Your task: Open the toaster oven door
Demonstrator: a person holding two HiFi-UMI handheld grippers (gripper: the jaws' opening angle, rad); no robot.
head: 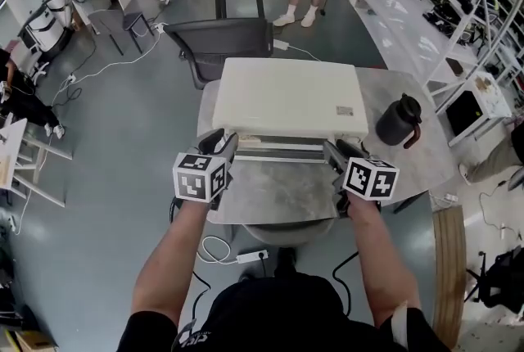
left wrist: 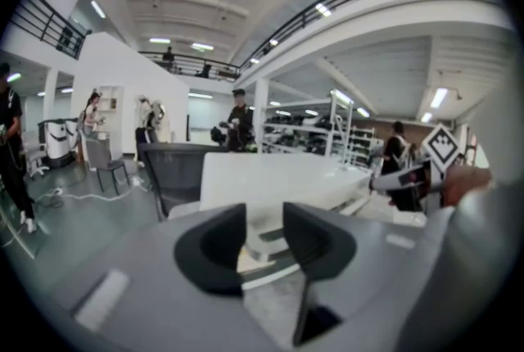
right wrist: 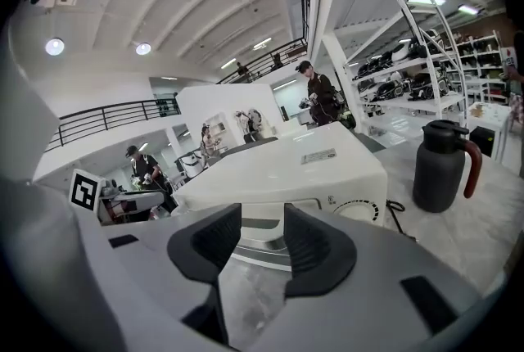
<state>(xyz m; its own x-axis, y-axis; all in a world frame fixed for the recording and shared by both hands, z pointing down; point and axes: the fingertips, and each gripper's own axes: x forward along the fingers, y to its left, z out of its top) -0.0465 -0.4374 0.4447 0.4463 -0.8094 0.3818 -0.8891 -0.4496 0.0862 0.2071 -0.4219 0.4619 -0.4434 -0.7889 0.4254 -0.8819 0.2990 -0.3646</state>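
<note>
Facing a white toaster oven (head: 286, 92) across a grey table (head: 270, 195), a person holds two hand-held grippers at its front, one by each lower corner. The oven sits on the far half of the table w/ its door toward the person and, by the look of it, still shut. Its handle bar (head: 282, 147) runs along the front betw. the two tools.

The L gripper (head: 223, 144) is at the left front corner, jaws moderately apart w/ nothing clamped. Its own view shows only the oven's front edge through the gap, past the tips. The R gripper (head: 334, 152) is at the right front corner, jaws likewise parted and empty, w/ the door front and control dial (right wrist: 360, 211) ahead. Whether either tip touches the oven can't be told.

A black thermal jug (head: 399, 121) stands on the table just right of the oven, clear of both tools.

Step in hand, as judged: the approach, no hold taken yet. The next move prob. calls for setting one pair of jaws round the handle bar, closing on it, then pulling out and down about the hinge. The other tool could steady the body so the oven doesn't slide.
</note>
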